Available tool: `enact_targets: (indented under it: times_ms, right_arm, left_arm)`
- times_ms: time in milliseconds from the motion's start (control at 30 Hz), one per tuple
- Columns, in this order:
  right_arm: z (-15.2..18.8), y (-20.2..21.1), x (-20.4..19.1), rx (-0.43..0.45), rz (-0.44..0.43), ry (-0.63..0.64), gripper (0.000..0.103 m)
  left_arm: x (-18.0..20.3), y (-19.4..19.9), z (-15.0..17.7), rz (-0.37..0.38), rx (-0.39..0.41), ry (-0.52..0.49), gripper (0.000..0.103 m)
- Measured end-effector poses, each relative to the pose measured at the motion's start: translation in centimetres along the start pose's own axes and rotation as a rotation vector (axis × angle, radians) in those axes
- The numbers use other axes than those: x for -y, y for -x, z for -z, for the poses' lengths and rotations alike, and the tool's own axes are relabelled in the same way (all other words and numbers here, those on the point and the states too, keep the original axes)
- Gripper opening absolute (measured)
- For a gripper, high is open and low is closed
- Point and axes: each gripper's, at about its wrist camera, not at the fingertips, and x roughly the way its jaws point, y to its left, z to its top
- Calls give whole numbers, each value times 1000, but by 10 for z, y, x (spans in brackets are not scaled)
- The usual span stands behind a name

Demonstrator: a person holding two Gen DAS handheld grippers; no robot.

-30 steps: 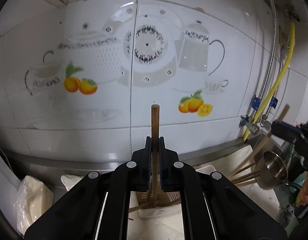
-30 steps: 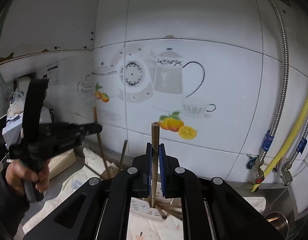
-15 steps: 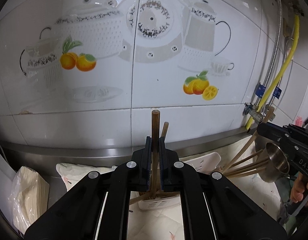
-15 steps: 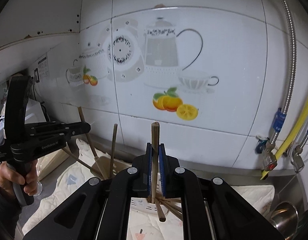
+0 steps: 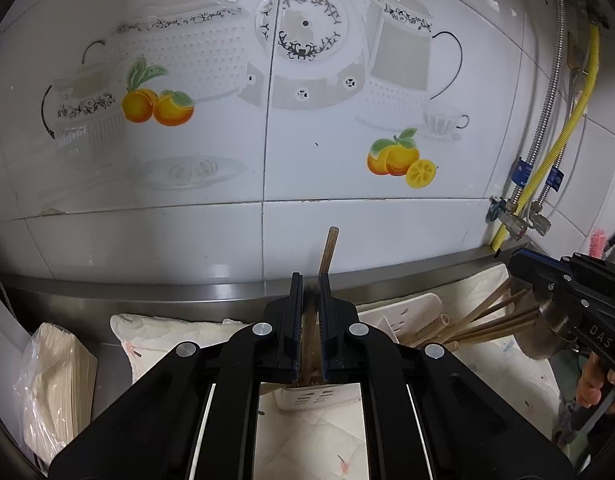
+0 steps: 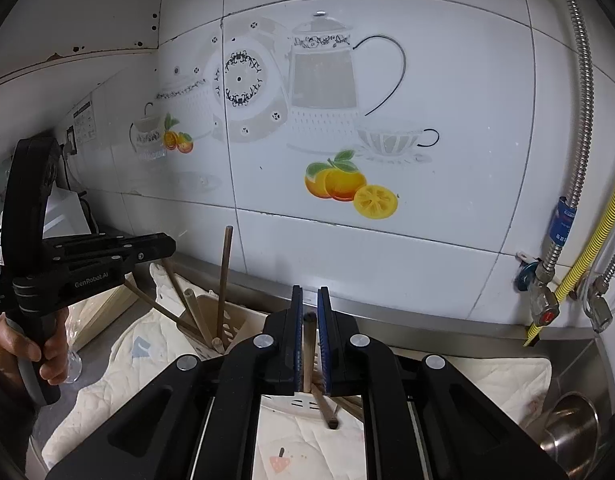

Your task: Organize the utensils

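Observation:
My left gripper (image 5: 308, 296) stands over a white slotted utensil holder (image 5: 307, 398). Its jaws are slightly parted and a brown chopstick (image 5: 307, 332), blurred, sits loose between them, sunk low. Another chopstick (image 5: 328, 254) leans up behind the jaws. My right gripper (image 6: 309, 308) is also slightly parted over a second holder (image 6: 291, 404); a chopstick (image 6: 307, 352) sits low between its jaws. Several chopsticks (image 5: 487, 320) fan out of that right holder. The left gripper also shows in the right wrist view (image 6: 163, 246) above the left holder (image 6: 235, 322).
Both holders stand on a pale quilted cloth (image 6: 119, 384) on a steel counter against a tiled wall. A steel cup (image 6: 571, 428) stands at the right. Yellow and steel hoses with valves (image 6: 547, 292) hang at right. A bagged stack of paper (image 5: 55, 384) lies at left.
Both grippers came down toward the holders and their jaws parted. The chopstick in each has slid down from standing high above the jaws to sitting low between them.

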Motion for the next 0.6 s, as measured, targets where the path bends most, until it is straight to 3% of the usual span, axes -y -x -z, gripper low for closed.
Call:
enact_targets:
  times_ms: [133, 200, 267, 367, 467, 533, 600]
  right_arm:
    - [0, 5, -1, 7, 2, 4, 7]
    - [-1, 6, -2, 7, 2, 6, 9]
    - [-1, 9, -3, 11, 5, 9, 12]
    - [0, 14, -4, 17, 10, 10, 21]
    - [1, 21, -4, 25, 14, 9, 28]
    - [3, 27, -5, 32, 18, 11, 34]
    - [4, 31, -5, 38, 18, 13, 39]
  left_arm:
    - [1, 3, 1, -3, 1, -3, 9]
    - [0, 5, 2, -9, 6, -3, 24]
    - [0, 9, 3, -11, 13, -1, 28]
    - [1, 15, 5, -10, 18, -1, 29]
    - [3, 24, 8, -20, 32, -5, 48]
    - [6, 29, 10, -18, 38, -8, 49]
    - [7, 35, 12, -18, 43, -5, 56]
